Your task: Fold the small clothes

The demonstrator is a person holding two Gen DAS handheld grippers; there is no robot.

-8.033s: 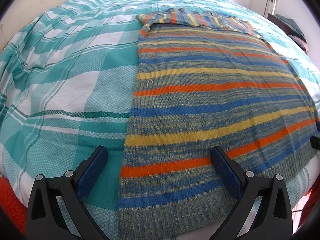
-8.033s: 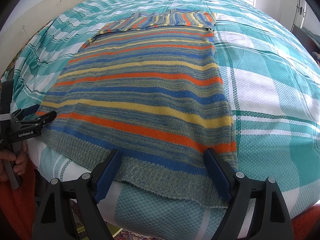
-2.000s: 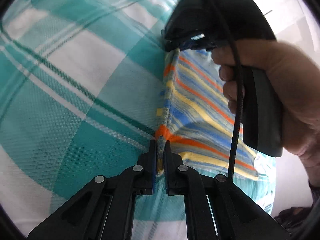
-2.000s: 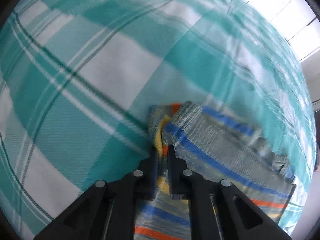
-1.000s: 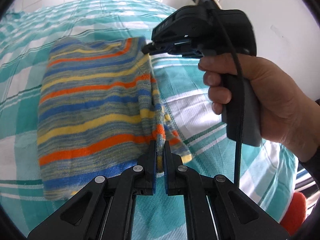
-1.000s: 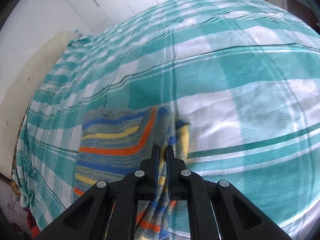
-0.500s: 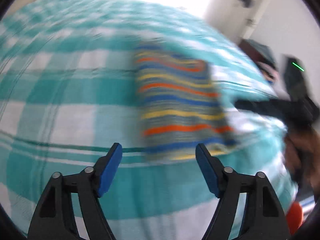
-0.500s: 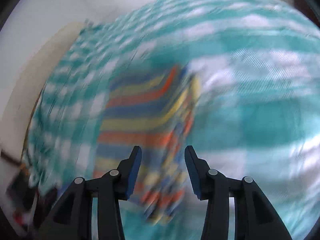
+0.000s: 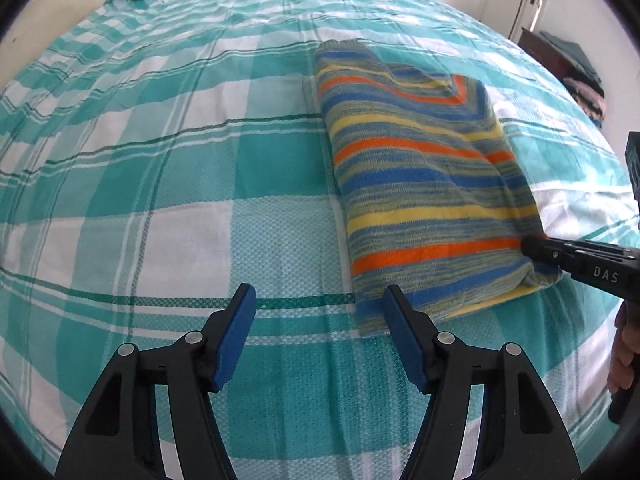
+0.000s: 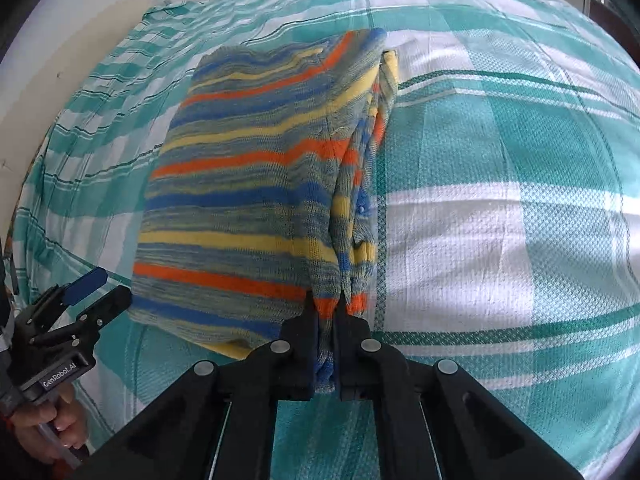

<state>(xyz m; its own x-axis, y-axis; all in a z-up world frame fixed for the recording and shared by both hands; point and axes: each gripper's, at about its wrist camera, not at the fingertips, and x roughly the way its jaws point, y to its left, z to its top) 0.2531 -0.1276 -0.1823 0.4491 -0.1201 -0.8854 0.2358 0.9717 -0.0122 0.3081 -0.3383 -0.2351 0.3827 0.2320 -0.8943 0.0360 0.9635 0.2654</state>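
A striped knit sweater [image 9: 424, 176] in blue, orange, yellow and grey lies folded into a thick rectangle on the teal-and-white checked bedspread [image 9: 160, 160]. My left gripper [image 9: 320, 312] is open and empty, just left of the sweater's near corner; it also shows at the lower left of the right wrist view [image 10: 100, 292]. My right gripper [image 10: 325, 308] is shut on the sweater's [image 10: 248, 184] near right edge, where the folded layers meet; it shows at the right of the left wrist view [image 9: 532, 246].
The bedspread [image 10: 500, 200] covers the whole bed. A dark cabinet with stacked clothes [image 9: 568, 60] stands by the far right wall near a door. A cream headboard or pillow [image 9: 52, 4] lies at the far left.
One second ago both grippers were shut on the sweater's edge. My left gripper has let go, opened and drawn back to the left. My right gripper now pinches the near right edge.
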